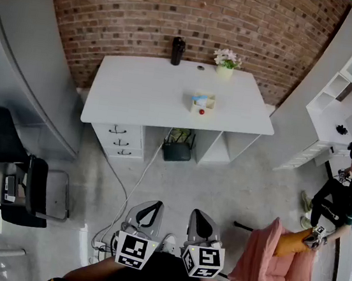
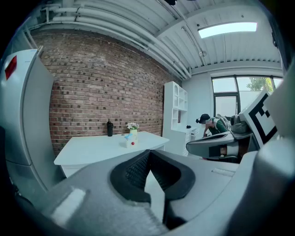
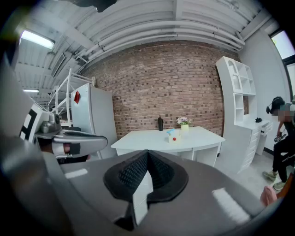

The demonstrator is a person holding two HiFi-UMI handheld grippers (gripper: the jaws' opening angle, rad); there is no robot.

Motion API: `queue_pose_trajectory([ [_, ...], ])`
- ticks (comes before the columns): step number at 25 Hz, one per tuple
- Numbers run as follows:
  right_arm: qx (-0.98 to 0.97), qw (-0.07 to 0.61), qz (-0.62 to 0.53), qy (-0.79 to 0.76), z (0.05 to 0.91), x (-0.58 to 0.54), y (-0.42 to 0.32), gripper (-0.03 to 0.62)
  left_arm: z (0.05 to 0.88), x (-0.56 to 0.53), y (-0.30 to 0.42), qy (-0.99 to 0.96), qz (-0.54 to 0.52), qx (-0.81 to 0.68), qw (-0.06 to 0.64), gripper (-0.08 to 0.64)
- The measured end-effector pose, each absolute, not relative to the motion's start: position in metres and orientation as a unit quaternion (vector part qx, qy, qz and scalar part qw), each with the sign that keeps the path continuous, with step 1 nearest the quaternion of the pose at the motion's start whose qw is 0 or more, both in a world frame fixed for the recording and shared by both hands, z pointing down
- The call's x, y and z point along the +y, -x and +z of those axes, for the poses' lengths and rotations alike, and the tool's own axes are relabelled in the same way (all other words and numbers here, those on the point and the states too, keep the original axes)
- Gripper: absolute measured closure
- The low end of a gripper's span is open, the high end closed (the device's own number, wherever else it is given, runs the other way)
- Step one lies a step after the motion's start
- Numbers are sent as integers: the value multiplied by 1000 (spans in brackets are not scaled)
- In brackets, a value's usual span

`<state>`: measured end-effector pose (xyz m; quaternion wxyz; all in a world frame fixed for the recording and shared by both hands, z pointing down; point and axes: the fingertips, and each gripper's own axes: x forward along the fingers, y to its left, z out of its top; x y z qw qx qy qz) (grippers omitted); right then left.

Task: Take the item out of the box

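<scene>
In the head view we find a black chair [image 1: 11, 173] at the left, then our left gripper [image 1: 147, 213] and right gripper [image 1: 203, 224] side by side near us, well apart from the white table [image 1: 137, 93]. Only the two gripper views show the jaws: both pairs are pressed together with nothing between them. The box [image 1: 203, 101] stands right of the table's middle, with a small red item [image 1: 201, 112] at its near face, and a seated person [image 1: 349, 191] is at the far right
</scene>
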<state>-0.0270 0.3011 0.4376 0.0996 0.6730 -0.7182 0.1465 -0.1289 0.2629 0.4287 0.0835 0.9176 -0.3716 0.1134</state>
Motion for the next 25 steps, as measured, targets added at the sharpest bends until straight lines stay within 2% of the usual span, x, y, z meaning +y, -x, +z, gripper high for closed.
queue_pose_trajectory([
  [25,-720,85,158,-670,440,294,50,591,433,254,157,-915,109,-380,84,555],
])
